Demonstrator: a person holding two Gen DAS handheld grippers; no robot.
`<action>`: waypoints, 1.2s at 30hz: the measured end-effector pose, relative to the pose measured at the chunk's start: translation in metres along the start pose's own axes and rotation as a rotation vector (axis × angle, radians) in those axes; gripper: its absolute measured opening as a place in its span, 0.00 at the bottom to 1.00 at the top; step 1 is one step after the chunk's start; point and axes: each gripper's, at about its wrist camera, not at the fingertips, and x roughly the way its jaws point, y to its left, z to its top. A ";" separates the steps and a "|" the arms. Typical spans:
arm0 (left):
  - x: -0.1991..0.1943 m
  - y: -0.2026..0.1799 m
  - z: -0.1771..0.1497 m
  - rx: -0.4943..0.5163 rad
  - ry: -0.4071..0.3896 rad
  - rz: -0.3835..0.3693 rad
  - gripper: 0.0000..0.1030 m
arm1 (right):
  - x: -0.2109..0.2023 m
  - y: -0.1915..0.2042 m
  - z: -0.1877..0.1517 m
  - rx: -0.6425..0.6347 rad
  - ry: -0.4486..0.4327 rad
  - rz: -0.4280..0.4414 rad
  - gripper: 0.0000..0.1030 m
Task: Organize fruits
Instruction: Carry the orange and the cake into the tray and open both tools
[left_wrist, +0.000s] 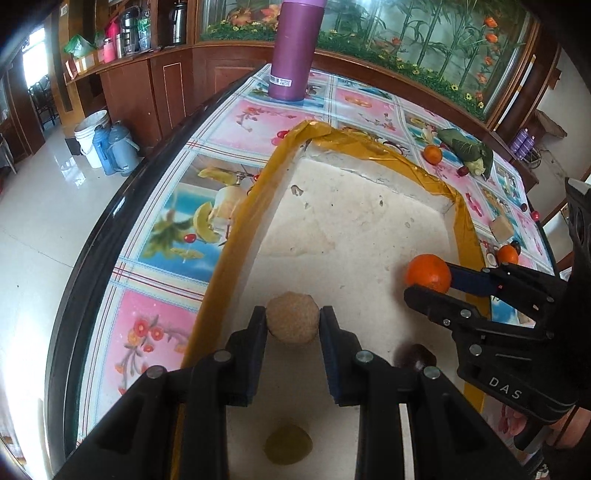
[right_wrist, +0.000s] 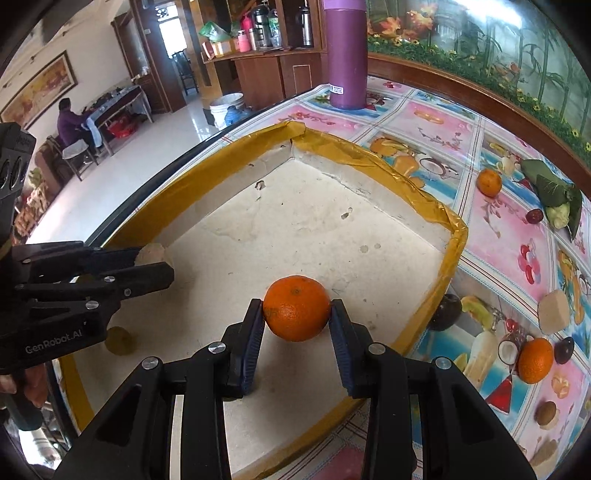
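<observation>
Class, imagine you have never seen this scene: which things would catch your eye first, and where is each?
The bright orange pinched in the right tool above the white tray with its yellow-taped rim stands out first. Beside it, the left tool grips a pale tan round fruit over the same tray. Behind, a tall purple bottle stands on the colourful fruit-print tablecloth.

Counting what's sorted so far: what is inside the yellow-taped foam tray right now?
Lying in the tray: a yellowish-green fruit and a dark red fruit. The tan fruit and orange hang over it, gripped. The grippers' fingers hide part of the near floor.
</observation>
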 end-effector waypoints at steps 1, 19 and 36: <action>0.001 -0.001 0.001 0.008 -0.002 0.005 0.30 | 0.002 0.001 0.001 -0.004 0.004 -0.001 0.34; -0.001 -0.011 -0.007 0.070 -0.008 0.073 0.47 | 0.002 0.008 -0.003 -0.040 0.002 -0.034 0.38; -0.055 -0.034 -0.039 -0.010 -0.111 0.085 0.74 | -0.069 -0.013 -0.046 0.056 -0.081 -0.032 0.54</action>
